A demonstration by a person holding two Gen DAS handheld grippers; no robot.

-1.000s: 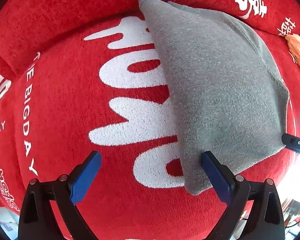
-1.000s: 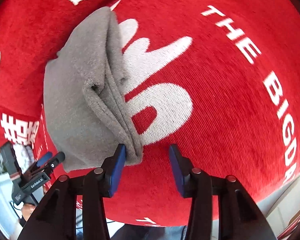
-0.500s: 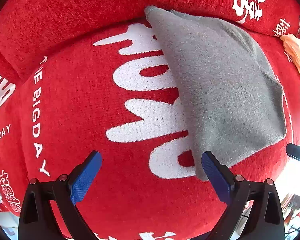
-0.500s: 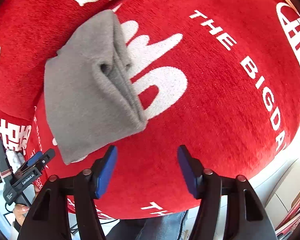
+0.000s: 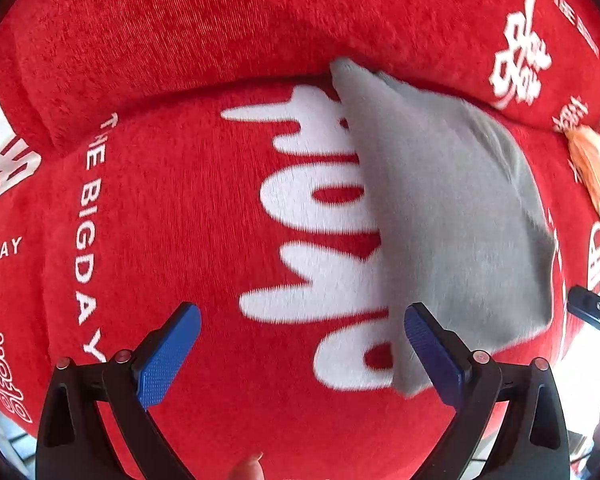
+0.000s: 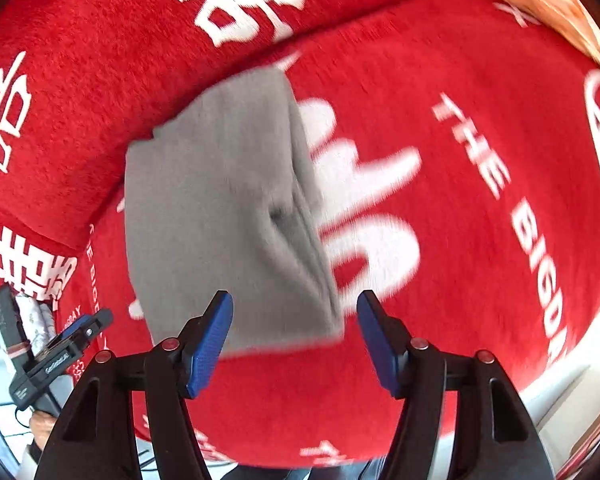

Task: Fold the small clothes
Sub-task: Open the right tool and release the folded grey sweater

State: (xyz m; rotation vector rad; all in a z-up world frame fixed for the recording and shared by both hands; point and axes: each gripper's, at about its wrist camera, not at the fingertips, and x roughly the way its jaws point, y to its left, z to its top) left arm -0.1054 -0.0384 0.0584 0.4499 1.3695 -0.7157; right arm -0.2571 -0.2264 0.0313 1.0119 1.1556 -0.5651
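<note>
— What does the left wrist camera give you?

— The left gripper (image 5: pixel 300 344) hangs above a red plush blanket (image 5: pixel 180 240) printed with big white lettering (image 5: pixel 320 240). Its jaws stand wide apart with nothing between them. The folded grey garment (image 5: pixel 452 216) lies flat on the blanket, up and to the right; its near corner shows just behind the right blue pad (image 5: pixel 434 354), but I cannot tell any contact there. At the right edge a piece of orange cloth (image 5: pixel 592 168) lies on the blanket, and the tip of the right gripper (image 5: pixel 592 312) pokes in just beside the garment's right edge. A fingertip (image 5: pixel 248 468) shows at the bottom edge.

— And the right wrist camera?

— The picture is blurred. The right gripper (image 6: pixel 294 344) is above the same blanket (image 6: pixel 480 240), its jaws apart after having just been opening, and clamped on nothing. The grey garment (image 6: pixel 220 208) lies folded in layers, its stacked edges facing right, its near edge showing behind and between the pads, mostly toward the left one. The left gripper (image 6: pixel 60 352) appears at lower left, the orange cloth (image 6: pixel 548 0) at top right.
</note>
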